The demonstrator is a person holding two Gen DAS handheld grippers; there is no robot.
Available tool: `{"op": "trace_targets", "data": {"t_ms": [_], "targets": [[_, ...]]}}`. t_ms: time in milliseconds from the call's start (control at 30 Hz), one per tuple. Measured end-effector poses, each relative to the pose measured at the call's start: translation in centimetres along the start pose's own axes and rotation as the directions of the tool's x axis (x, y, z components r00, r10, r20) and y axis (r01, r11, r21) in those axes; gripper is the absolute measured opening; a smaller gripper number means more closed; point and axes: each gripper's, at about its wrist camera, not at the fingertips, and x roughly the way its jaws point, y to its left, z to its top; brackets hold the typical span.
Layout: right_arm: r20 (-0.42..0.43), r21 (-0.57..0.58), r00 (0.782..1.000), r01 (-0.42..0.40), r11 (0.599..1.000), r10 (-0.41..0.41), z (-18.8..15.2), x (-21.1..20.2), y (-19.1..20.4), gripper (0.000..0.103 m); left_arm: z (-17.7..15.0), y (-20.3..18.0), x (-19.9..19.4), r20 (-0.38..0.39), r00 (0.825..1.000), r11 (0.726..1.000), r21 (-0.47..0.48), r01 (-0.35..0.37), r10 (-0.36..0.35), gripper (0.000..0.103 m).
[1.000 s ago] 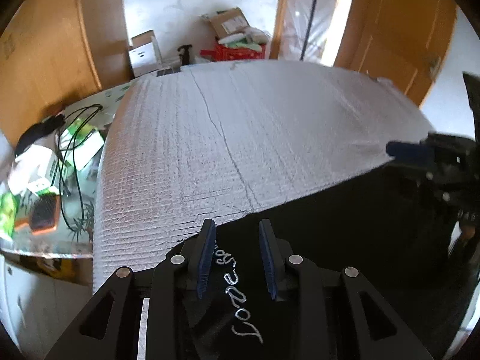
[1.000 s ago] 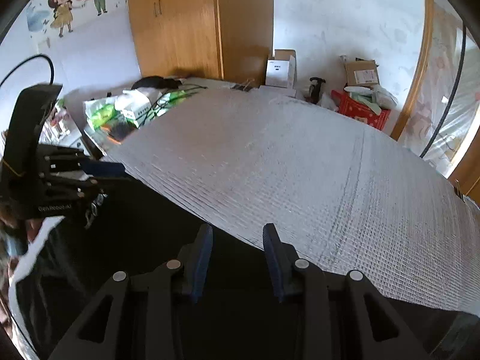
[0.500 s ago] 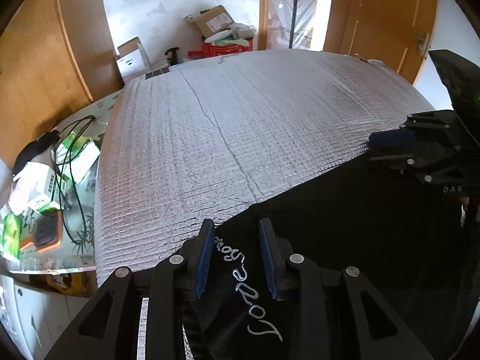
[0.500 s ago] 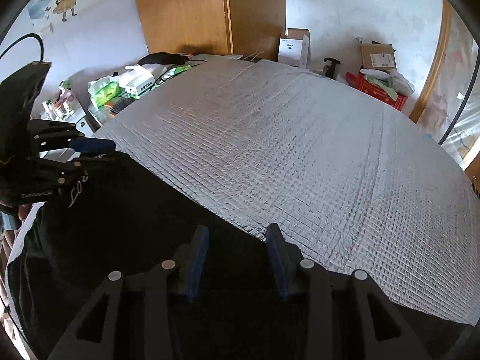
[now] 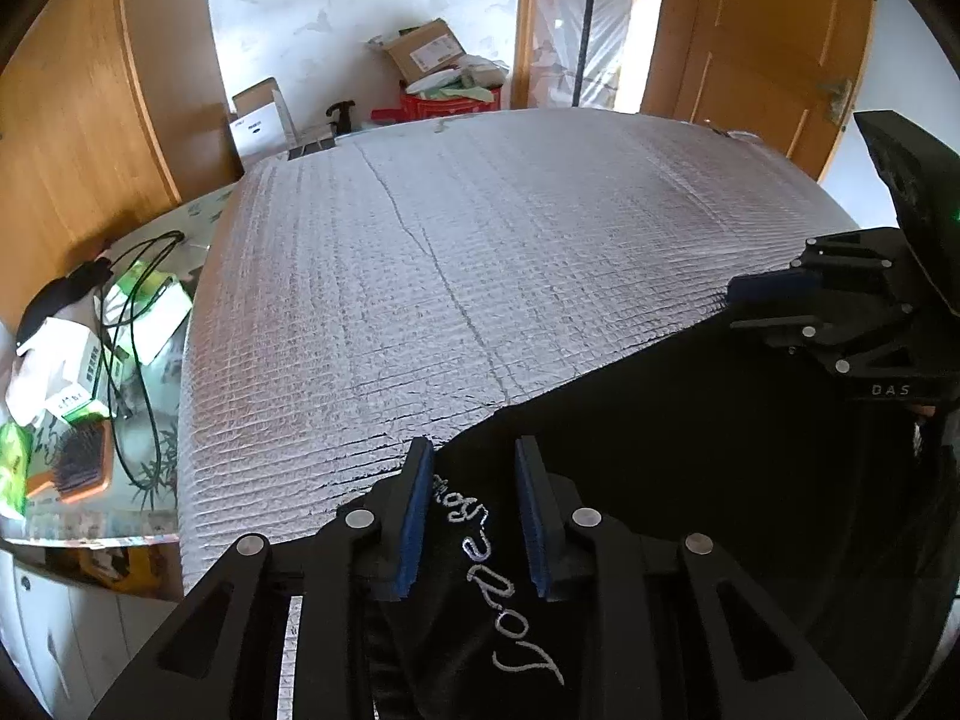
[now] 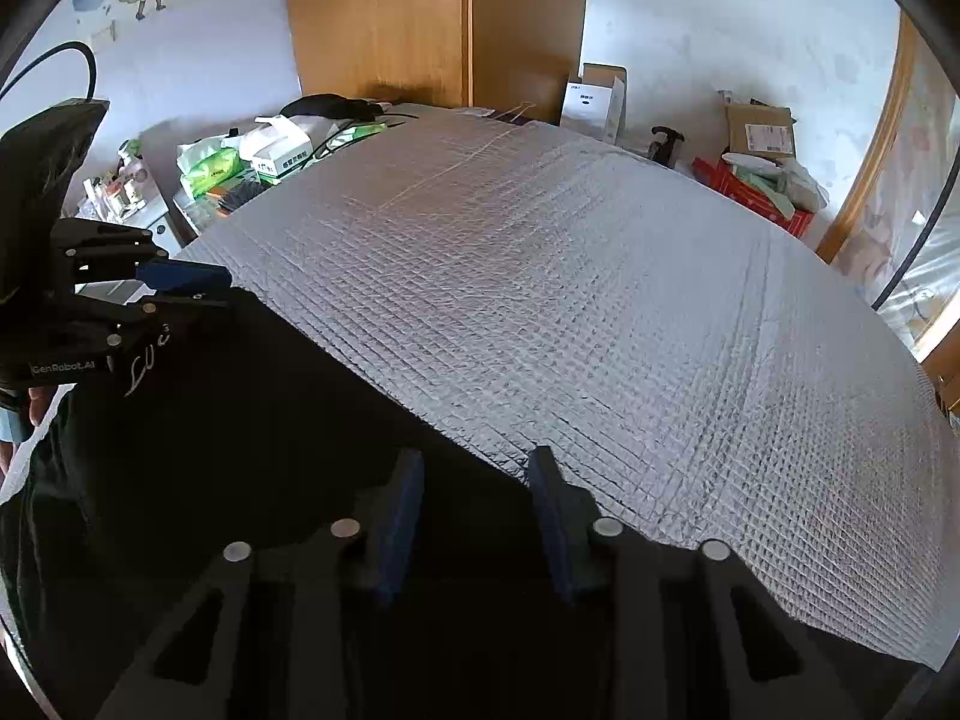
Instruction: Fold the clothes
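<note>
1. Lower centre of the left wrist view: left gripper point(image 5: 474, 450) with its blue pads parted, and the black garment point(image 5: 690, 480) running up between them. White script lettering point(image 5: 498, 564) on the cloth reads between the pads. Whether the pads actually pinch the cloth I cannot tell; a gap shows on each side of the fabric.

2. Lower centre of the right wrist view: right gripper point(image 6: 477, 468), pads likewise apart, with dark cloth point(image 6: 240, 450) filling the space between and below them. A grip or mere straddling: cannot tell.

3. Where the garment is: it takes up the lower part of both frames, along the near edge of the silver quilted mat point(image 5: 480, 252). Its top edge runs as a taut diagonal line from one gripper to the other, so I judge it is held spread between the two tools. The rest of the mat, centre to top of frame, lies bare.

4. Step in hand, as a judgement: the garment is being carried or laid by one edge over the mat. This fits spreading it flat for folding, and equally bringing an edge over as a fold; the frames do not settle which.

5. Next move calls for: both tools level and the edge tight so the cloth lands without wrinkles or slack in the middle.

6. Left of frame: cluttered side table point(image 5: 156, 480), well apart from the work.
</note>
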Motion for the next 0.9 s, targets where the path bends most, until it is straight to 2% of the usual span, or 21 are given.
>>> {"op": "trace_targets", "data": {"t_ms": [67, 200, 400, 667, 900], "targets": [[-0.001, -0.007, 1.0, -0.006, 1.0, 0.006, 0.0, 0.0, 0.3, 0.018, 0.0, -0.2, -0.1, -0.002, 1.0, 1.0, 0.014, -0.005, 0.005, 0.014], [0.01, -0.012, 1.0, 0.012, 1.0, -0.011, -0.1, -0.4, 0.8, 0.005, 0.0, -1.3, -0.2, 0.007, 0.999, 0.996, 0.074, -0.054, 0.053, 0.009], [0.031, -0.017, 0.999, 0.037, 0.999, -0.037, -0.1, -1.1, 1.4, 0.004, -0.1, -1.3, -1.2, 0.042, 0.998, 0.998, 0.041, -0.049, 0.048, 0.008], [0.09, -0.011, 0.995, 0.051, 0.999, -0.05, -0.2, -4.0, 2.3, 0.004, -0.2, -1.8, -3.3, 0.097, 0.994, 0.998, 0.027, -0.058, 0.055, 0.008], [0.147, -0.016, 0.987, 0.06, 0.998, -0.057, -1.0, -7.5, 3.8, 0.003, -0.8, -3.1, -6.6, 0.162, 0.982, 0.993, 0.048, -0.106, 0.097, 0.008]]}}
